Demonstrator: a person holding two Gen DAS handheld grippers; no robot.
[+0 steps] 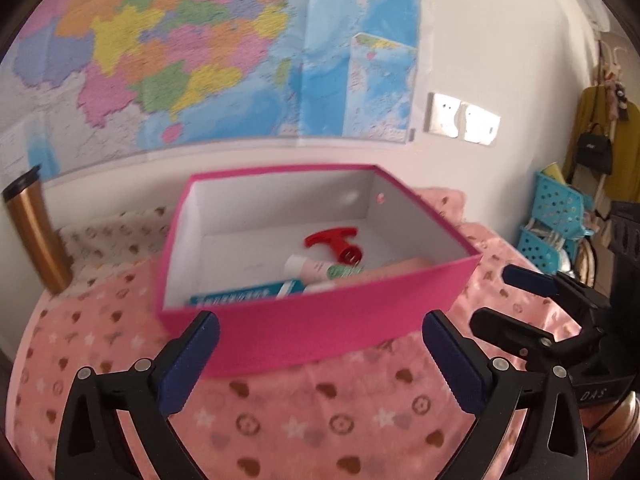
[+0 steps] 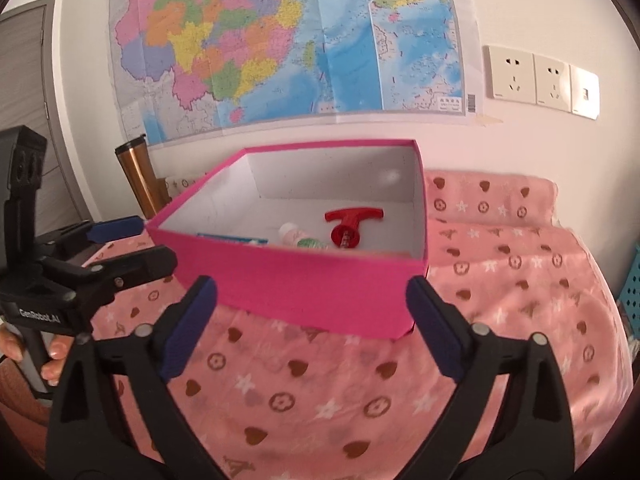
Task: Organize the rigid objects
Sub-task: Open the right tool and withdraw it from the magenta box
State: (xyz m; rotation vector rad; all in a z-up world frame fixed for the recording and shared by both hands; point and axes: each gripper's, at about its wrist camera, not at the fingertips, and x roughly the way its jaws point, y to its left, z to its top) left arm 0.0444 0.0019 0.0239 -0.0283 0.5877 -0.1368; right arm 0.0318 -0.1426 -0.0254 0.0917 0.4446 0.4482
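Both grippers, left and right, hang wide apart and empty near the box, where toys already lie, so tidying looks nearly done.

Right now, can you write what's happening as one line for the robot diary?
left gripper: jaws open, empty | right gripper: jaws open, empty | pink box: holds red T-handled tool, small tube, teal packet | both grippers before box
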